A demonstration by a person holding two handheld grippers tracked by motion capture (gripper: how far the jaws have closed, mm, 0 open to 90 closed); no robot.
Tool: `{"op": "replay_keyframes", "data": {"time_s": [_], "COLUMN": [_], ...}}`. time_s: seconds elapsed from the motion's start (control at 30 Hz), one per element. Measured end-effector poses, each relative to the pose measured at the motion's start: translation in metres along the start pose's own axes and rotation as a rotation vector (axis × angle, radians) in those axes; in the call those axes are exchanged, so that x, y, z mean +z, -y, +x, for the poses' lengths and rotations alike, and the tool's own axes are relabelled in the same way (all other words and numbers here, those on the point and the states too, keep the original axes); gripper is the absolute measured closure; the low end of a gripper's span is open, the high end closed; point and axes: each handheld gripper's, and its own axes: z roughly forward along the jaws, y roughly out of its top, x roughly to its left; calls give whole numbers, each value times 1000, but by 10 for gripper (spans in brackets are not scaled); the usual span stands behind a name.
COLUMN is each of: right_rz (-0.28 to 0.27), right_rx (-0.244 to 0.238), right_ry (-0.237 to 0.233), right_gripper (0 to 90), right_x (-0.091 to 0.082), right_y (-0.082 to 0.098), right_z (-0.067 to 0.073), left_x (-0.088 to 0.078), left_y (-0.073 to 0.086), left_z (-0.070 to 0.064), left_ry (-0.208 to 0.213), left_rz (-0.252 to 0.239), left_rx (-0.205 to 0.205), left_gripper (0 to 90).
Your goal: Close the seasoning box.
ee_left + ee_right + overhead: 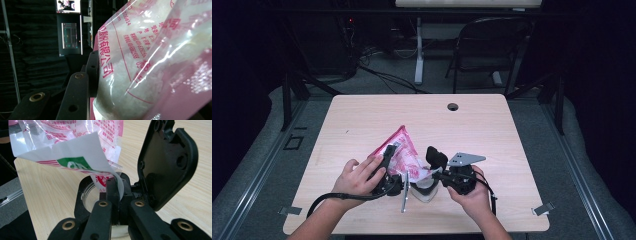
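Note:
A pink and clear plastic bag (401, 151) of white grains is held tilted above the table (362, 125). My left gripper (393, 152) is shut on the bag's body; in the left gripper view one black finger (93, 71) presses into the bag (140, 75) while the other is hidden behind it. My right gripper (433, 173) is shut on the bag's lower corner, and the right gripper view shows its jaws (115, 188) pinching a white flap with green print (80, 157). Below the corner stands a clear round container (86, 195) with its black hinged lid (167, 162) raised open.
The container (424, 192) stands near the table's front edge between both hands. A cable hole (453, 106) sits at the table's far side. A folding chair (492, 45) and desk legs stand beyond the table. Lit monitors (71, 35) glow in the dark background.

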Motion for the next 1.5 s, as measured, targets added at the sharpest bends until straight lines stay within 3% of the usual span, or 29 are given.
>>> {"op": "replay_keyframes", "data": {"time_s": [0.83,0.93,1.0,1.5], "right_rz": [-8,-11,-9,-12], "right_rx": [5,8,5,7], "right_ry": [1,0,0,1], "right_gripper": [900,900,900,900], "right_x": [-1,0,-1,-1], "right_y": [0,0,0,0], "right_z": [0,0,0,-1], "left_x": [-2,-1,-2,-3], "left_y": [-3,-3,-3,-4], "left_z": [4,4,4,7], "left_ry": [-9,-32,-9,-11], "left_rz": [-3,-23,-6,-12], "left_rx": [19,21,18,30], "left_gripper": [666,666,666,667]}}
